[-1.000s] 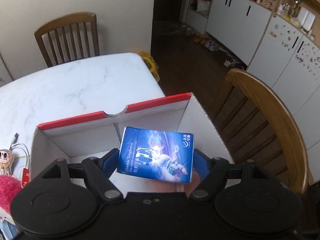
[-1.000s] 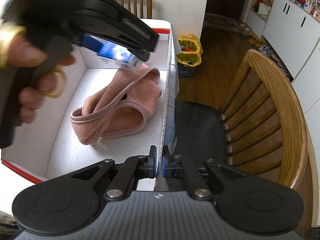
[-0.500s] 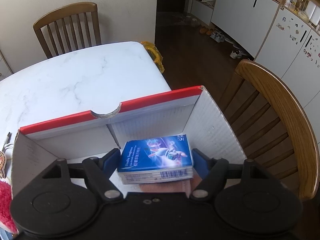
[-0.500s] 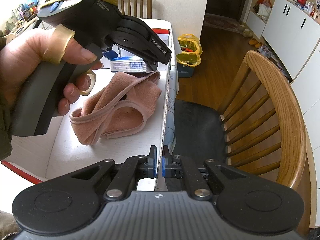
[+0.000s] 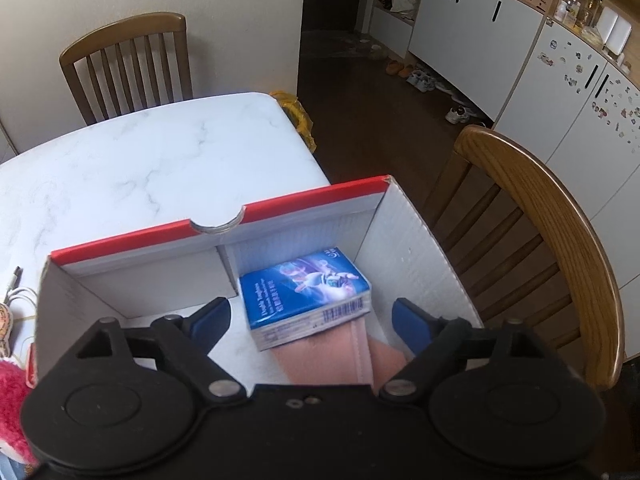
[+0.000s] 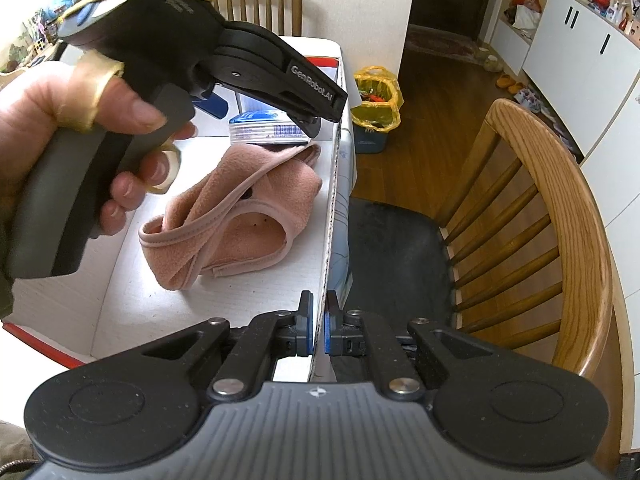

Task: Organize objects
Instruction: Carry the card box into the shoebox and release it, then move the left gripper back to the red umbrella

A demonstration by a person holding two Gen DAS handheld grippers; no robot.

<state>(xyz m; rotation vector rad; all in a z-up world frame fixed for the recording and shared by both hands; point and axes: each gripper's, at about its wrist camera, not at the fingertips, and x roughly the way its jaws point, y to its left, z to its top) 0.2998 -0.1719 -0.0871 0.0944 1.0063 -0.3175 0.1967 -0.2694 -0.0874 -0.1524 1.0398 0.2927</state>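
While the blue tissue pack (image 5: 306, 294) lies inside the white box (image 5: 416, 248), near its red-edged far wall, one end of the pack rests on the pink cloth (image 6: 240, 216) spread on the box floor. Around the pack stands the left gripper (image 5: 308, 320) with its blue pads wide apart, a clear gap on each side, so nothing is held; its jaws have just been opening. Nearer the camera along the box's side wall, the right gripper (image 6: 318, 328) is clamped on the wall's thin cardboard edge. A hand (image 6: 80, 132) with taped fingers grips the left tool's handle above the box.

Under the box is a white marble-patterned table (image 5: 140, 160). Beyond the box's far wall stands a wooden chair (image 5: 128, 64) against a pale wall; beside the box's right wall is a second wooden chair (image 5: 560, 232), with white cabinets (image 5: 480, 28) and a yellow bag (image 6: 376, 96) on dark flooring further off.

A second ago the pack hung tilted between the left pads above the box; now it lies flat, released.
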